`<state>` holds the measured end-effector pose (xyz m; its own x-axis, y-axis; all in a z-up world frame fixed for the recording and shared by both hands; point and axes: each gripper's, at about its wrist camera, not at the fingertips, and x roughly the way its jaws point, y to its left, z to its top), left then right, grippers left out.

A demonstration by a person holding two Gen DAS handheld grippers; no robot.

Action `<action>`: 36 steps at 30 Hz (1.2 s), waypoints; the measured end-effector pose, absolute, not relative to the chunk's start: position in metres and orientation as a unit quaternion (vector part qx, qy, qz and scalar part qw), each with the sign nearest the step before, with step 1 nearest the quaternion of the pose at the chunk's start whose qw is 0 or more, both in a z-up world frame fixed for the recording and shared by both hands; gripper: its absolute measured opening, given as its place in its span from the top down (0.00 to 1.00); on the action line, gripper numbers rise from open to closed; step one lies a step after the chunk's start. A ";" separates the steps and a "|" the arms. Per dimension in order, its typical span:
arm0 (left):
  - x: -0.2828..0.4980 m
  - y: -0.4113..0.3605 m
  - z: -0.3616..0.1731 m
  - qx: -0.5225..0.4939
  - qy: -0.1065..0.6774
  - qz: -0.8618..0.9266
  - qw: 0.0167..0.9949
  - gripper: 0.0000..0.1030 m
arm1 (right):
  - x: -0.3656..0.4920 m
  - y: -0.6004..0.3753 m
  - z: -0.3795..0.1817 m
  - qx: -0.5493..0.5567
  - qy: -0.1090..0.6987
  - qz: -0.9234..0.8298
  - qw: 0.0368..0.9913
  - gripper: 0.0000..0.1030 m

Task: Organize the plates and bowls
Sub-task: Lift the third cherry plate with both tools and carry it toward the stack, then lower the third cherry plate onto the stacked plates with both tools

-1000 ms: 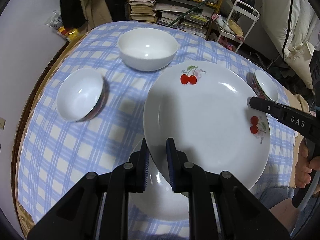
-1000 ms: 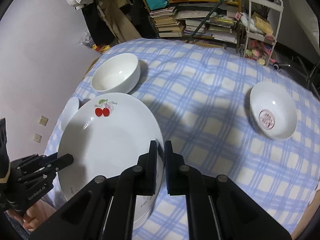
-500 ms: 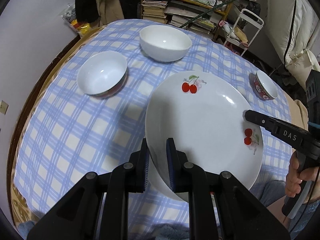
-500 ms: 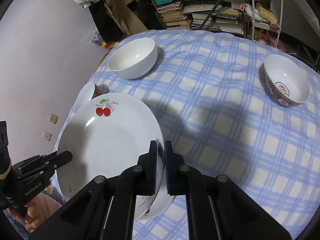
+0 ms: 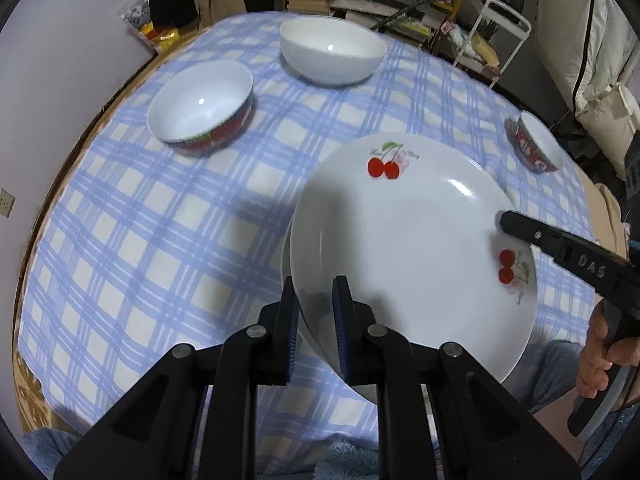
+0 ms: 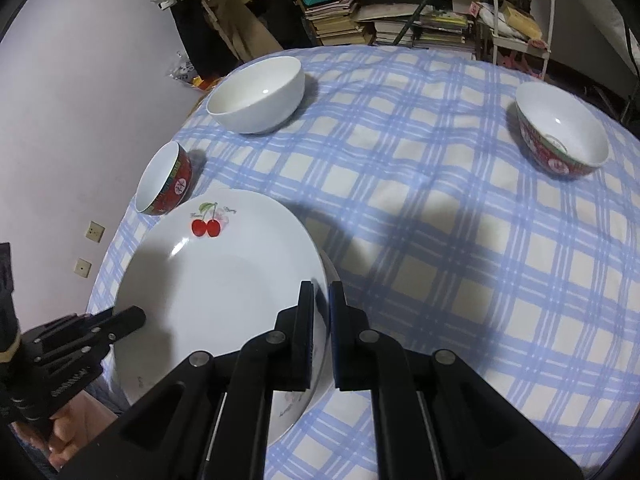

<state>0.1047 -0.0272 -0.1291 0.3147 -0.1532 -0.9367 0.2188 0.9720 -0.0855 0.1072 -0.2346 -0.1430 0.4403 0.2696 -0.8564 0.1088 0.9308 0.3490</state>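
Note:
A white plate with red cherries [image 5: 408, 240] [image 6: 224, 280] hangs low over the blue checked tablecloth [image 5: 160, 248], held at opposite rims. My left gripper [image 5: 315, 296] is shut on its near rim, and its fingers show at the left in the right wrist view [image 6: 132, 316]. My right gripper [image 6: 321, 292] is shut on the other rim, its finger reaching in from the right [image 5: 508, 220]. The edge of a second plate [image 5: 285, 248] peeks out directly underneath. A white bowl [image 5: 332, 54] [image 6: 256, 96] and two red-patterned bowls [image 5: 202, 106] [image 5: 536, 146] stand apart on the cloth.
The round table's edge runs close along the left wall [image 5: 60, 184]. Behind the table stand shelves of stacked books [image 6: 360, 20] and a white wire cart [image 6: 520, 8]. A person's hand [image 5: 600, 360] grips the right gripper's handle near the table's front edge.
Both grippers have carried the cherry plate toward the table's near edge and lower, so it now covers the second plate. The bowls stay put and look farther away.

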 end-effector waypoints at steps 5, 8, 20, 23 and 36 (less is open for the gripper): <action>0.102 -0.025 -0.140 0.028 0.583 -0.104 0.805 0.84 | 0.105 -0.230 -0.150 0.175 0.529 0.042 0.829 0.91; 0.103 -0.023 -0.142 0.024 0.586 -0.101 0.804 0.84 | 0.104 -0.227 -0.157 0.170 0.535 0.039 0.827 0.91; 0.106 -0.024 -0.160 0.033 0.605 -0.089 0.791 0.84 | 0.105 -0.220 -0.169 0.151 0.540 0.026 0.827 0.91; 0.110 -0.024 -0.163 0.036 0.607 -0.084 0.790 0.84 | 0.105 -0.220 -0.170 0.155 0.538 0.026 0.828 0.91; 0.113 -0.027 -0.169 0.050 0.608 -0.083 0.788 0.84 | 0.106 -0.214 -0.171 0.132 0.529 0.015 0.838 0.91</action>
<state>0.1134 -0.0266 -0.1687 0.2469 -0.0691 -0.9666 0.1913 0.9813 -0.0213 0.1056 -0.2143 -0.1714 0.4403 0.1646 -0.8826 0.1152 0.9646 0.2374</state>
